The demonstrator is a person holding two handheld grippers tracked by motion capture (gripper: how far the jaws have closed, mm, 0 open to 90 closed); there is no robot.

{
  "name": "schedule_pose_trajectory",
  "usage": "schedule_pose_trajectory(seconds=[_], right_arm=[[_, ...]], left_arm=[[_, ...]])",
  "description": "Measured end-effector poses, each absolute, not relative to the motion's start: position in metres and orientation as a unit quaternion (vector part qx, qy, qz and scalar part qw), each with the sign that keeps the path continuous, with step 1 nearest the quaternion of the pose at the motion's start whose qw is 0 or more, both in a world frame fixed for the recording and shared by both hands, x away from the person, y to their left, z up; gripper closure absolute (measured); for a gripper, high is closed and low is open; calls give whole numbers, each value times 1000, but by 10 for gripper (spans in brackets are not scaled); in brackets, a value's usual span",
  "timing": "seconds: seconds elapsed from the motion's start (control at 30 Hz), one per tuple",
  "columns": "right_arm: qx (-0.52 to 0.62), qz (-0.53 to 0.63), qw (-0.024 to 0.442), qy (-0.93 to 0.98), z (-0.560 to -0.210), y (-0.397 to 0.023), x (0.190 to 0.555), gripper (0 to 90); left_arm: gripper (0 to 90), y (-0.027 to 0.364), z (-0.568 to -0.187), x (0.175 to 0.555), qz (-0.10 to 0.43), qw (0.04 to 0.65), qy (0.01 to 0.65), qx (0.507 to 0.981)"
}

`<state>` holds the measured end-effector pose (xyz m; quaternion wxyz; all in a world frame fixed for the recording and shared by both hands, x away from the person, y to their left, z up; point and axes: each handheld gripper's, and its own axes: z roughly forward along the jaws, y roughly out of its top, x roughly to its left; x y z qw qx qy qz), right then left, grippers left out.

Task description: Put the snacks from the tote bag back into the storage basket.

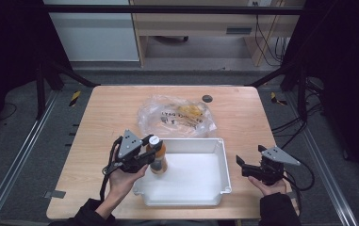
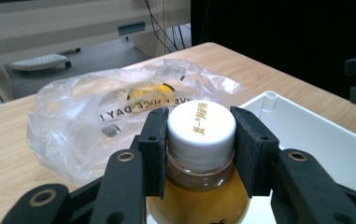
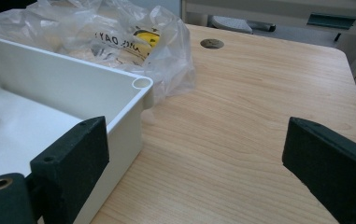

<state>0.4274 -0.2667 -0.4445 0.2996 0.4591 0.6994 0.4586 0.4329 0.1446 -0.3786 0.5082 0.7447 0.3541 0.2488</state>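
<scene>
A small bottle of orange drink with a white cap stands upright at the left end of the white tray. My left gripper is shut on the bottle, its black pads pressing the cap from both sides. My right gripper is held open to the right of the tray, low over the table, with nothing between its pads. The tray's near corner lies just beyond its left pad.
A clear plastic bag with printed lettering and yellow items inside lies behind the tray, touching its far wall. A small dark round disc sits near the table's far edge. Bare wooden table spreads right of the tray.
</scene>
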Motion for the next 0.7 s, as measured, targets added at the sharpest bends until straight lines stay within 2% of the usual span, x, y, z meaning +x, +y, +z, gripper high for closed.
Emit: schedule_pose_trajectory(seconds=[0.7], right_arm=[[458, 459, 300, 700, -445, -267, 426, 76]], left_arm=[[590, 137, -399, 429, 243, 494, 357, 755]])
